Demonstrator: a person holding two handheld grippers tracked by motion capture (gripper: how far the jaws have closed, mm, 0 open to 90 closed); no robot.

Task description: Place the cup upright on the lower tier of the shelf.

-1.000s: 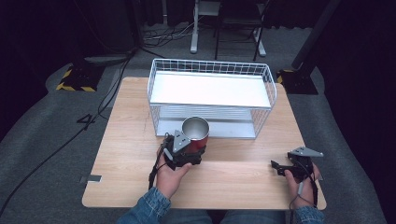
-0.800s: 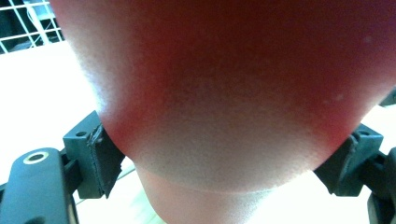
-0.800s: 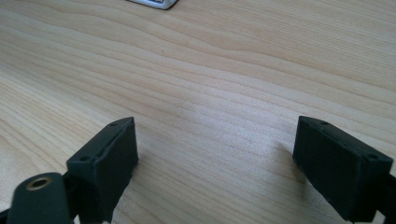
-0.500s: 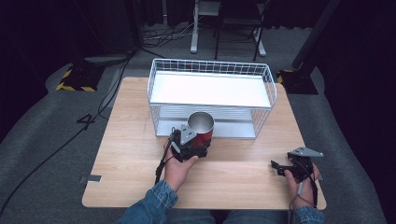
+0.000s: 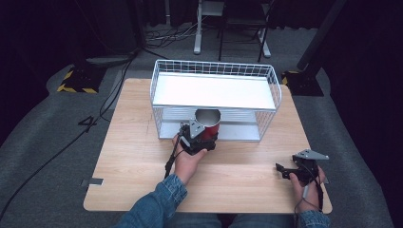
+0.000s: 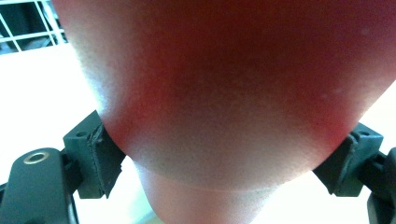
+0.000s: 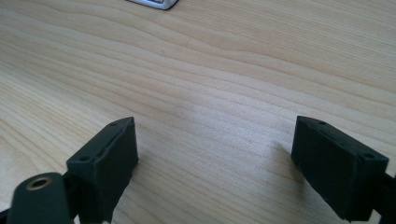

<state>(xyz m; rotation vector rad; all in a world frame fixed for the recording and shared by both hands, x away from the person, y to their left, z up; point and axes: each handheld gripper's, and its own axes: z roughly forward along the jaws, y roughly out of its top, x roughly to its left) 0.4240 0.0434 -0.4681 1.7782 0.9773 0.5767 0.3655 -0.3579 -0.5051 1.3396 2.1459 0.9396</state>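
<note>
Cup (image 5: 207, 122), red outside and pale inside, is gripped by the left claw (image 5: 202, 137), whose jaws press its sides in the left claw's own view, the cup (image 6: 224, 88) bulging between them. It sits at the open front of the wire rack (image 5: 216, 97), at about the rack's 6 o'clock, its mouth level with the gap under the white shelf (image 5: 214, 91). Whether its base rests on the worktop (image 5: 128, 142) or hangs above it, I cannot tell. Pickup looks done; what is left, by my judgement, is sliding it onto the lower tier and letting go. Right claw (image 5: 287, 170) rests at the worktop's 4 o'clock, jaws wide apart and empty over bare wood (image 7: 210, 116).
</note>
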